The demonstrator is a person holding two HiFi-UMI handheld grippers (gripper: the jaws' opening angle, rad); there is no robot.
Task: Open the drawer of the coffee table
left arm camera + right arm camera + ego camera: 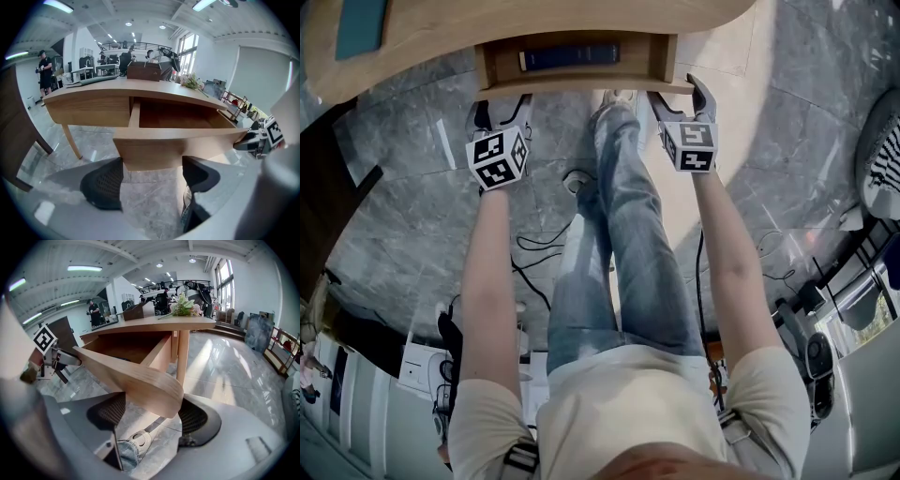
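The light wooden coffee table (534,23) has its drawer (581,82) pulled out toward me, with a dark blue book (570,56) lying inside. My left gripper (502,105) sits under the left end of the drawer front (178,145). Its jaws stand wide in the left gripper view (151,180), with the panel's lower edge between the pads. My right gripper (680,98) is at the drawer's right end. There the rounded end of the front panel (136,378) lies between its spread jaws (152,416). Neither pair of pads visibly presses on the wood.
My legs and one shoe (614,103) stand on the grey marble floor between the grippers, below the drawer. Cables (544,253) trail on the floor by my feet. A teal item (361,23) lies on the tabletop. A table leg (183,357) stands right of the drawer.
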